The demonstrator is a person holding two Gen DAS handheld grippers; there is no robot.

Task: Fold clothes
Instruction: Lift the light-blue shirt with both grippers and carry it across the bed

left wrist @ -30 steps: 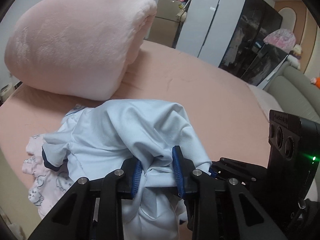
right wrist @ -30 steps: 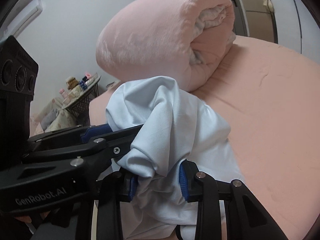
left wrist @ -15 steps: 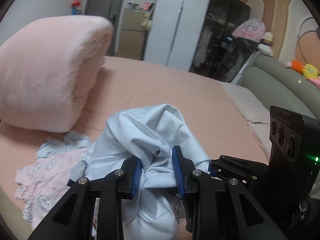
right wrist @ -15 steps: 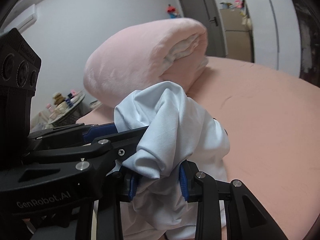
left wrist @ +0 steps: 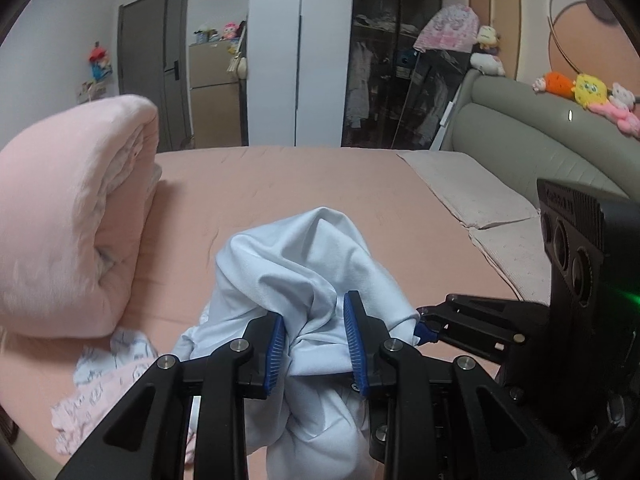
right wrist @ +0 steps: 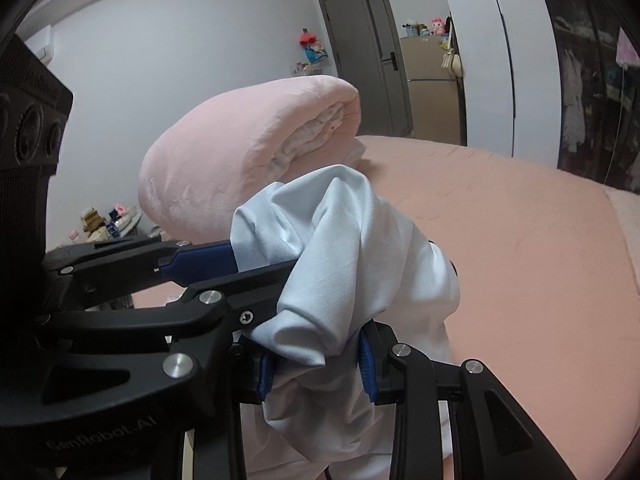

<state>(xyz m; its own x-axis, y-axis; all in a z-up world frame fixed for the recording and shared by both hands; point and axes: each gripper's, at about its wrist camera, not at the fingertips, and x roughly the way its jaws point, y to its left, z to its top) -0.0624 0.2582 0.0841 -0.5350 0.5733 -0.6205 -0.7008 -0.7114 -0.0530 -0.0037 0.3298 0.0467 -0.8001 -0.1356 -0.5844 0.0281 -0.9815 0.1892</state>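
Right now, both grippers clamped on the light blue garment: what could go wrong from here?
1. The left gripper and right gripper each pinch a bunched wad of the light blue garment, not a clean edge, so spreading it may leave it twisted.
2. The grippers sit very close together; they could knock each other.
3. The patterned pink garment lies just below the hanging cloth on the bed and could get dragged along.

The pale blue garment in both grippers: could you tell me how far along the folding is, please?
Nothing looks folded yet. In hand: the pale blue garment is bunched, clamped by the left gripper and right gripper above the bed. Left: spreading and folding it, then the patterned pink clothes.
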